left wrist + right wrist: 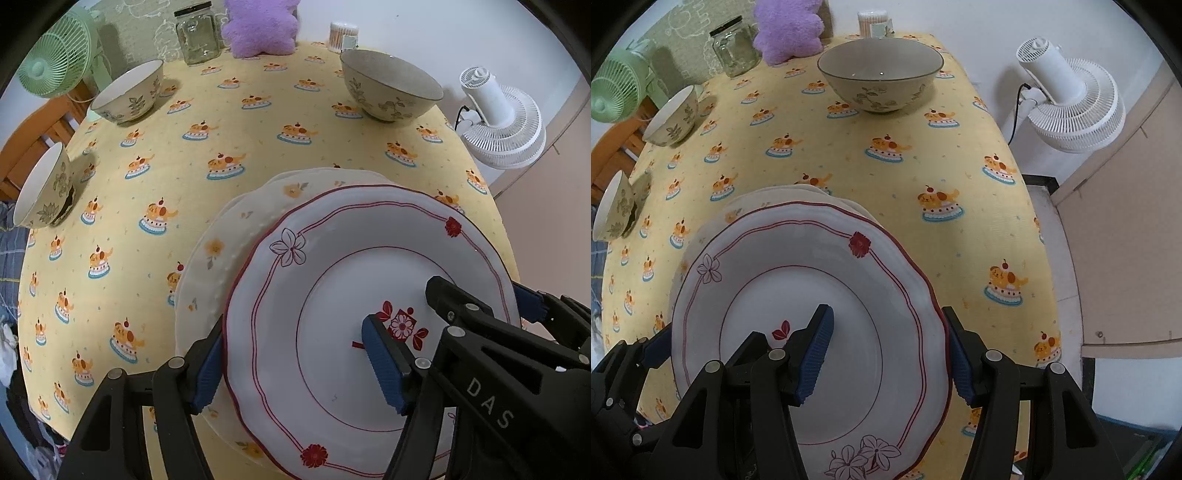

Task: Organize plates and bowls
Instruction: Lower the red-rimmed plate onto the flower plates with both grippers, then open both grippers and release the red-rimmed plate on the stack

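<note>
- A red-rimmed white plate [332,295] with red flower motifs lies at 6 o'clock in both wrist views, resting on a cream plate with orange flowers [221,251] that peeks out at its 10 o'clock edge.
- The left gripper [295,365] has its fingers spread across the red-rimmed plate's left edge: one blue pad sits outside the rim, the other lies over the plate's centre.
- The right gripper [890,354] straddles the same plate's right edge in the same way, fingers spread, one blue pad over the plate's well and one just outside the rim.
- Whether either pair of pads truly presses the rim cannot be told.
- The plates sit on a desk covered by a yellow tablecloth [258,122] printed with puppies on cakes.
- A large grey floral bowl [879,77] stands at 12 o'clock in the right wrist view, well apart from the plates.
- Two smaller floral bowls stand near the left edge: one [129,92] at 10 o'clock, another [44,184] at 9 o'clock.
- At the far edge stand an empty glass jar [197,35], a purple plush cushion [262,27] and a tub of cotton swabs [343,35].
- A green fan [55,59] stands at 11 o'clock; a white fan [1071,103] at 2 o'clock, beyond the desk.
</note>
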